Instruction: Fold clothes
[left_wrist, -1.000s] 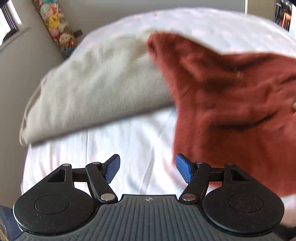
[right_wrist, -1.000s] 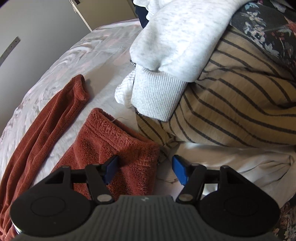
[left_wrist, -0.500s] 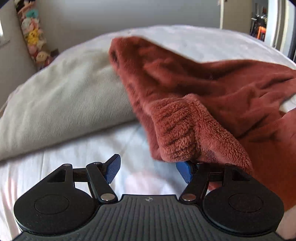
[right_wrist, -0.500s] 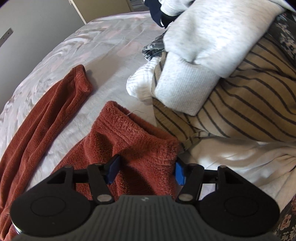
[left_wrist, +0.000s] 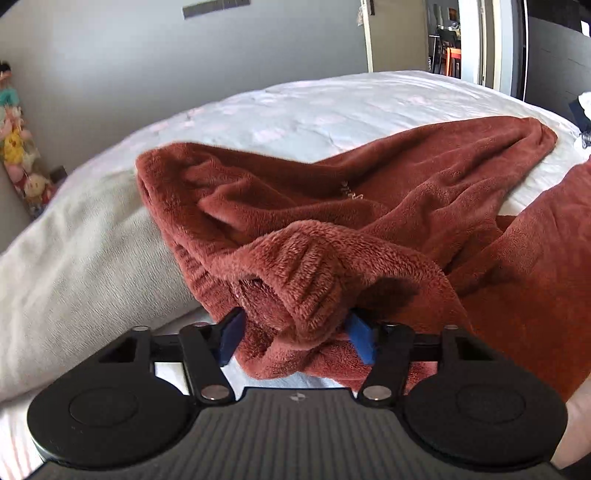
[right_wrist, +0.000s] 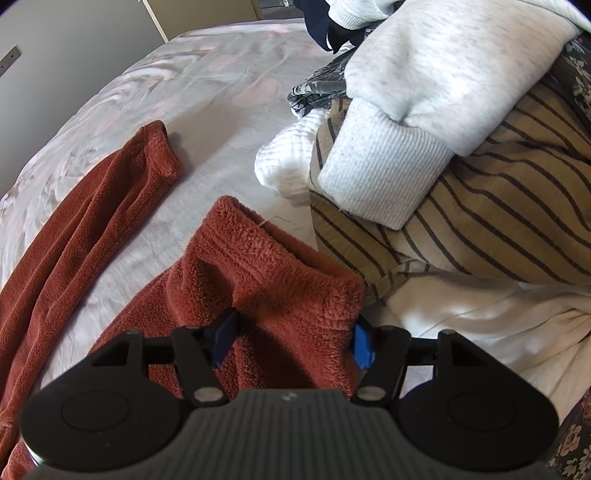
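2 grippers, left gripper (left_wrist: 295, 338) and right gripper (right_wrist: 293, 343), each straddle bunched rust fleece garment (left_wrist: 369, 221), jaws spread, not pinching.

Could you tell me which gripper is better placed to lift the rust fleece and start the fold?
Probably the left gripper: a bunched fold of fleece already sits between its open fingers. The right gripper only straddles a flat cuff.

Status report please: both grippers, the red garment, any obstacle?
Left gripper open around fleece. Right gripper open around its cuff. Laundry pile close beside.
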